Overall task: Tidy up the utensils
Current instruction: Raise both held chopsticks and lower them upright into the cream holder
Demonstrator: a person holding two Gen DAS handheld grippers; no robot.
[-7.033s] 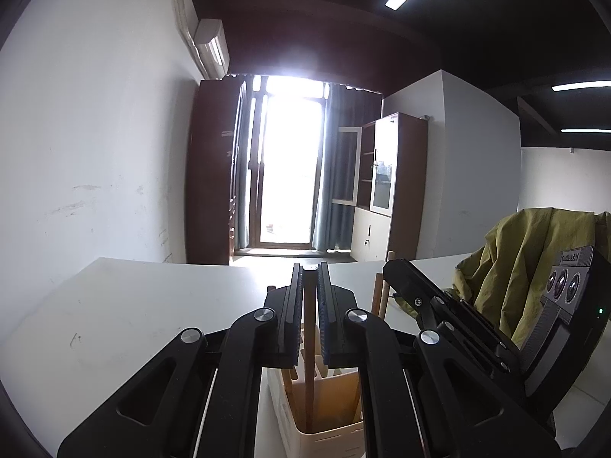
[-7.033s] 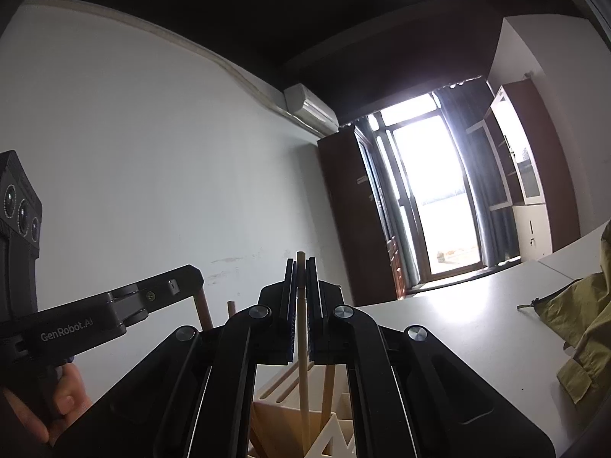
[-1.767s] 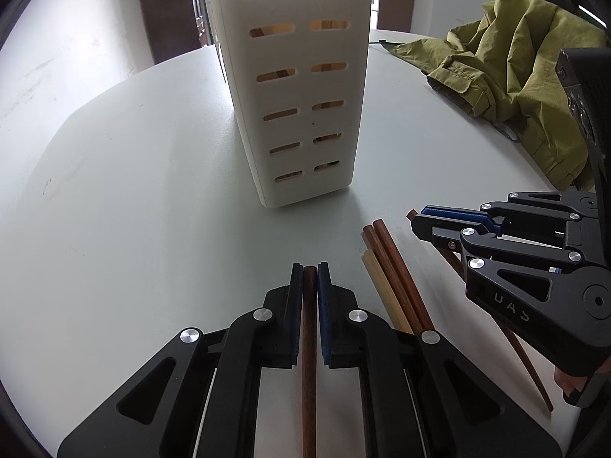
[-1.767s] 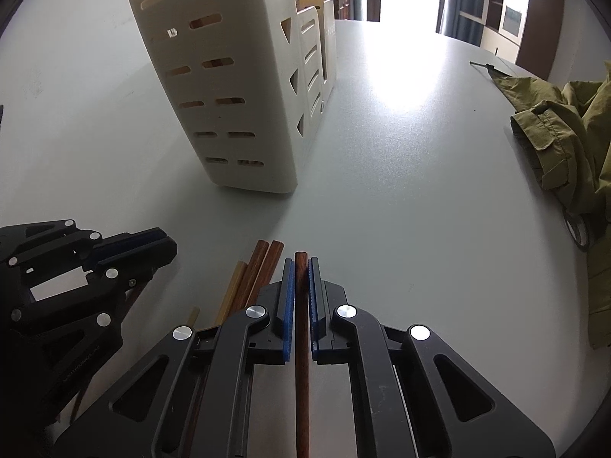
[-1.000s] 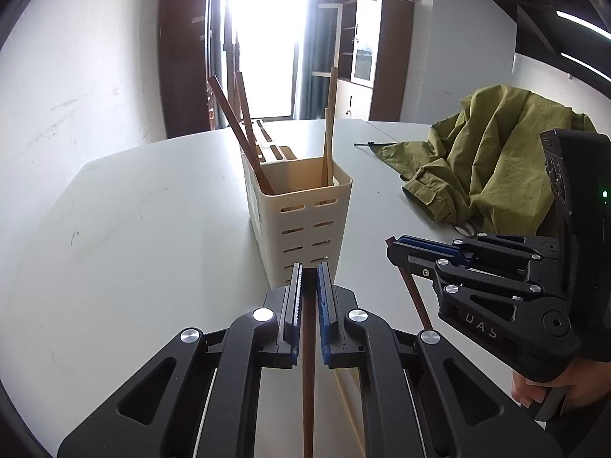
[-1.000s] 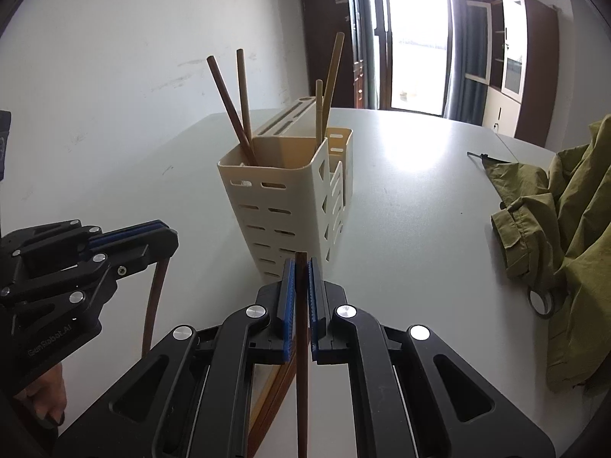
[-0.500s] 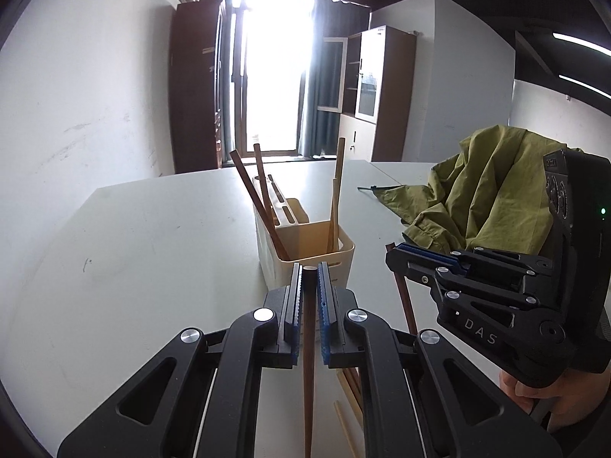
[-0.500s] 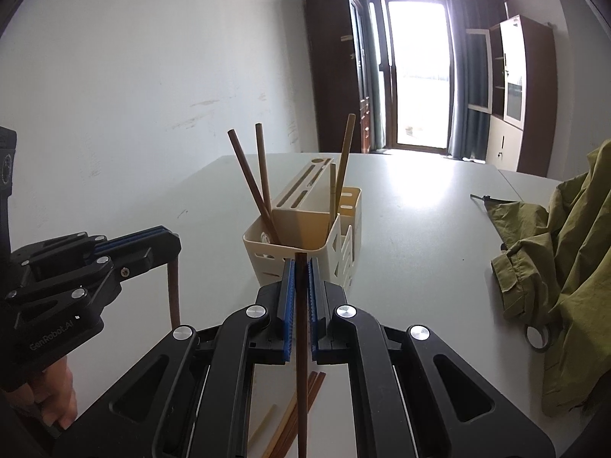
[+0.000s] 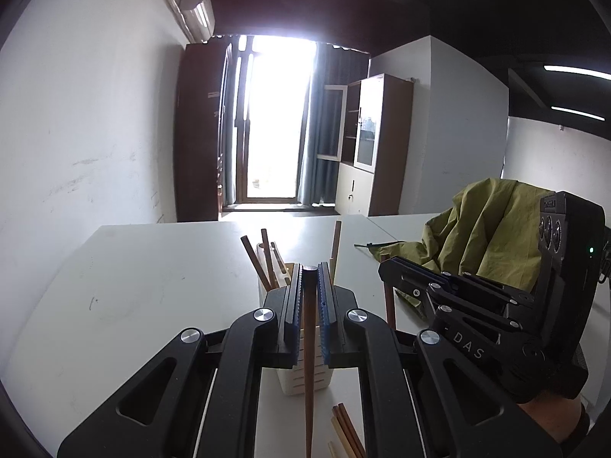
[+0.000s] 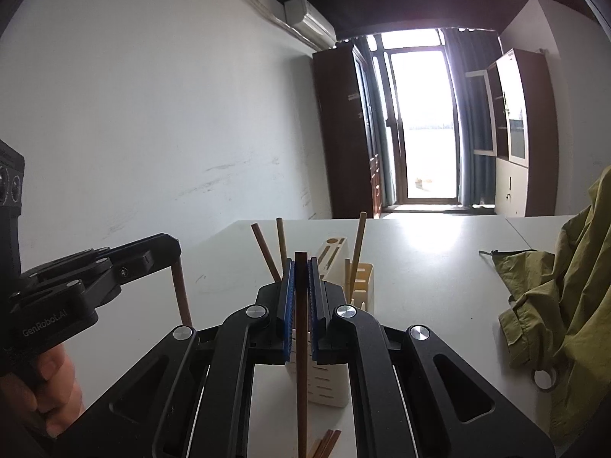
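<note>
The task is partly done. Several chopsticks [image 10: 358, 244] already stand in the holder [image 10: 328, 385] on the bench [image 10: 431, 267]. Each claw, left [image 9: 309, 313] and right [image 10: 301, 305], is clamped on one stick above it. A few sticks [image 9: 345, 435] lie on the bench.

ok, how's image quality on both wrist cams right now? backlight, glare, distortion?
Left wrist view: the balcony door is blown out white, so the chopstick in the left gripper reads dark; walls bow with fisheye. Right wrist view: same blown-out doorway, glare patch on the table, right gripper and utensil holder backlit but sharp.
</note>
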